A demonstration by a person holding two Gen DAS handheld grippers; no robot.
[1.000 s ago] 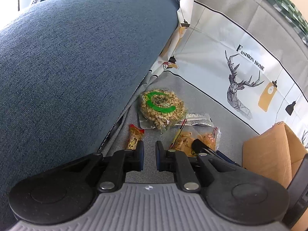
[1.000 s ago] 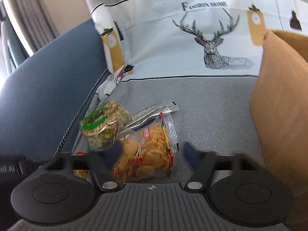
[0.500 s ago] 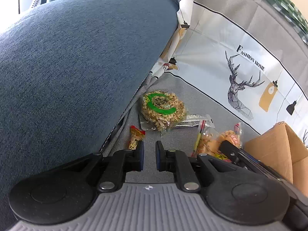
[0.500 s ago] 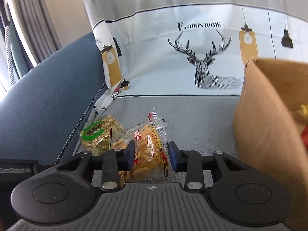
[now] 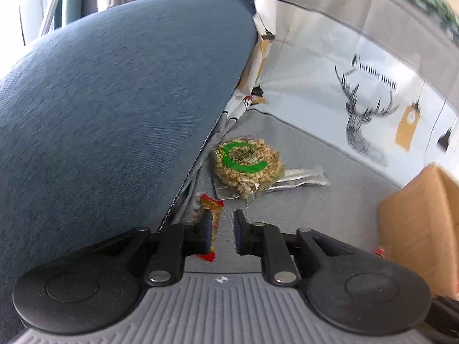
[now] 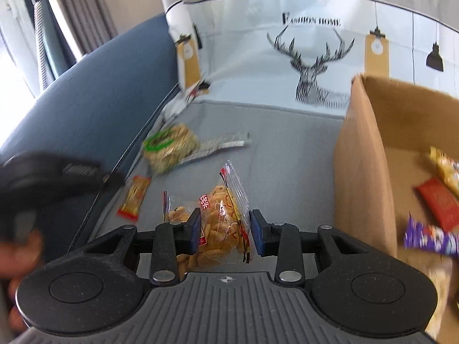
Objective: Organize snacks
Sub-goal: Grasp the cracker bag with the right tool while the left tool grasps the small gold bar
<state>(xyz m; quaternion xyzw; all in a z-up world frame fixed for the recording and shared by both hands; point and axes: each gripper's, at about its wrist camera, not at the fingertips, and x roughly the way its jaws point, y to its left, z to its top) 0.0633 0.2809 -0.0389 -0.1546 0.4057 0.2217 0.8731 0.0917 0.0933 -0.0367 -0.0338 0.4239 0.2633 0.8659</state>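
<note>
A cardboard box [image 6: 370, 154] stands open at the right of the right wrist frame, on the grey sofa seat [image 6: 287, 154]. Inside it lie a red packet [image 6: 439, 203], a purple wrapper [image 6: 427, 238] and something yellow [image 6: 447, 169] at the far right edge, too blurred to name.

The right gripper [image 6: 225, 230] grips a clear bag of small biscuits [image 6: 221, 223] between its fingers, lifted off the seat at lower centre. The left gripper [image 5: 221, 233] points down at the seat; its fingers are opening, with a thin red and yellow snack stick [image 5: 213, 223] lying on the seat between them, close against the left finger, though contact is hard to judge. Just above it in the left wrist frame sit a round puffed-grain cake with a green ring label [image 5: 246, 166] and a silver sachet [image 5: 301, 176] partly under it.

A blue sofa armrest [image 5: 114, 100] fills the left. A cover printed with a deer and lamps [image 6: 309, 66] drapes the backrest. Curtains [image 6: 80, 14] hang at upper left.
</note>
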